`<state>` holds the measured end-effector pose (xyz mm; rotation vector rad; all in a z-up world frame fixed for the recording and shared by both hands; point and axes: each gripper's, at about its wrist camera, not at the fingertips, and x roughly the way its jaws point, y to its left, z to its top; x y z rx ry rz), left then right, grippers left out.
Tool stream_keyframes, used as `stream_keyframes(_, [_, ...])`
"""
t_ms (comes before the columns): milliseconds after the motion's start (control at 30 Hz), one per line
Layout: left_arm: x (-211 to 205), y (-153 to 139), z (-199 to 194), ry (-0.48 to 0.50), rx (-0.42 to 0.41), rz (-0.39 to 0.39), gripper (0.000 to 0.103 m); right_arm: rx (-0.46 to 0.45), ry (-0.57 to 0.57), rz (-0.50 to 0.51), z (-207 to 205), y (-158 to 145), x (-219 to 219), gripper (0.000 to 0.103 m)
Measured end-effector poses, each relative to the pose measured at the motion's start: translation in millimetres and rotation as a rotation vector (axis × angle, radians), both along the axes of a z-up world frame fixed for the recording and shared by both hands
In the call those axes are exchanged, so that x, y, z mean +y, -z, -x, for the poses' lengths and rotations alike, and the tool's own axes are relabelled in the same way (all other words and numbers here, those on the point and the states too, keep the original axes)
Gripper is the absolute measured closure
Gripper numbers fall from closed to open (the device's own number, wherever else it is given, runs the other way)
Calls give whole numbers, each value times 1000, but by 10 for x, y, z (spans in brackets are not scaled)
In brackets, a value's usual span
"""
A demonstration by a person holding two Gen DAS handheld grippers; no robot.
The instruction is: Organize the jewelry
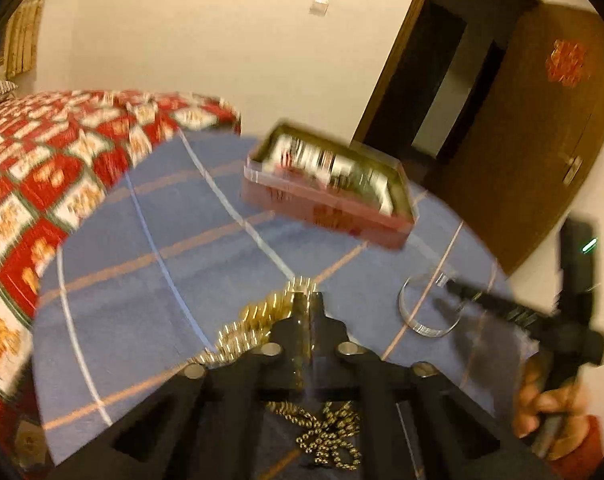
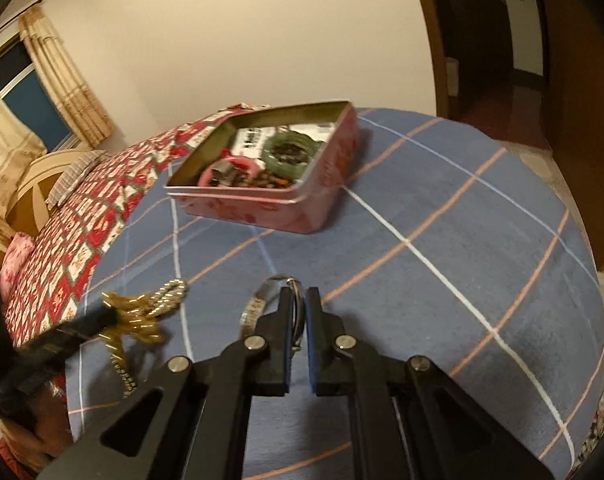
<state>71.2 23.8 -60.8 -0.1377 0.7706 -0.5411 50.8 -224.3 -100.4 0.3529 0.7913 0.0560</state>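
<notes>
My left gripper [image 1: 307, 300] is shut on a gold bead necklace [image 1: 258, 316], which drapes beside and below the fingers; it also shows in the right wrist view [image 2: 142, 312]. My right gripper [image 2: 298, 300] is shut on a clear silver-trimmed bangle [image 2: 262, 304], seen in the left wrist view [image 1: 425, 308] on the blue plaid cloth [image 2: 441, 208]. An open pink tin box [image 2: 278, 208] holding several jewelry pieces stands beyond both grippers, also in the left wrist view [image 1: 329, 208].
A red and white patterned bedspread [image 1: 42, 184] lies left of the blue cloth. A dark wooden door [image 1: 533, 128] stands at the right. A curtained window [image 2: 26, 92] is at the far left.
</notes>
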Motion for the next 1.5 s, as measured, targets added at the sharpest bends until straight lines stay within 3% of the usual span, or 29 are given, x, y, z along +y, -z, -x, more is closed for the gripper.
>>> stream_keyframes(100, [120, -224, 19, -25, -57, 41, 103, 10, 3, -10, -14, 35, -45, 90])
stream_keyframes(200, [157, -305, 4, -43, -92, 13, 103, 22, 3, -14, -21, 51, -55, 87])
stream_keyframes(267, [160, -263, -5, -45, -88, -26, 103, 31, 2, -12, -10, 46, -59, 66])
stream_keyframes(333, [141, -149, -41, -27, -35, -55, 103, 27, -3, -8, 15, 32, -42, 48])
stream_keyframes(400, [112, -46, -45, -16, 3, -83, 97, 18, -12, 14, 29, 12, -2, 45])
stream_keyframes(433, [73, 33, -35, -12, 21, -106, 80, 16, -12, 32, 27, 6, 22, 45])
stream_keyframes(467, [45, 85, -22, -15, 32, -116, 52, 16, -11, 41, 24, 2, 34, 45])
stream_keyframes(533, [-22, 185, 34, -15, 37, -117, 28, 18, -15, 36, 6, 8, 49, 45])
stream_keyframes(700, [-224, 373, -33, -25, 59, -183, 28, 23, -20, 30, 14, 12, 67, 45])
stream_keyframes(733, [-245, 413, -55, -24, 66, -186, 36, 23, -20, 34, 18, 10, 66, 45])
stream_keyframes(767, [-261, 450, -90, -13, 93, -192, 66, 23, -16, 39, 22, 7, 56, 45])
stream_keyframes(800, [-247, 456, -116, -10, 106, -182, 78, 24, -11, 40, 22, 6, 44, 45])
stream_keyframes(867, [-155, 448, -142, 1, 118, -108, 81, 27, -2, 35, 13, 7, 17, 45])
stream_keyframes(1000, [-4, 315, -69, -25, 62, -75, 81, 28, 6, 27, 23, 6, -14, 45])
stream_keyframes(1033, [53, 217, -28, -24, 29, -54, 85, 29, 5, 29, 24, 8, -15, 45])
stream_keyframes(1067, [79, 148, -12, -25, 4, -42, 99, 32, 3, 29, 24, 13, -15, 45])
stream_keyframes(1100, [127, 63, 11, -28, -24, -27, 103, 34, 1, 28, 23, 20, -17, 45])
stream_keyframes(1300, [367, -281, 8, -85, -112, 30, 103, 40, -17, 20, 25, 33, 9, 43])
stream_keyframes(1433, [355, -164, -23, -83, -62, -11, 100, 52, -38, 38, -1, 48, 90, 34])
stream_keyframes(1500, [283, -50, -5, -56, -36, -63, 67, 54, -43, 45, -9, 53, 120, 34])
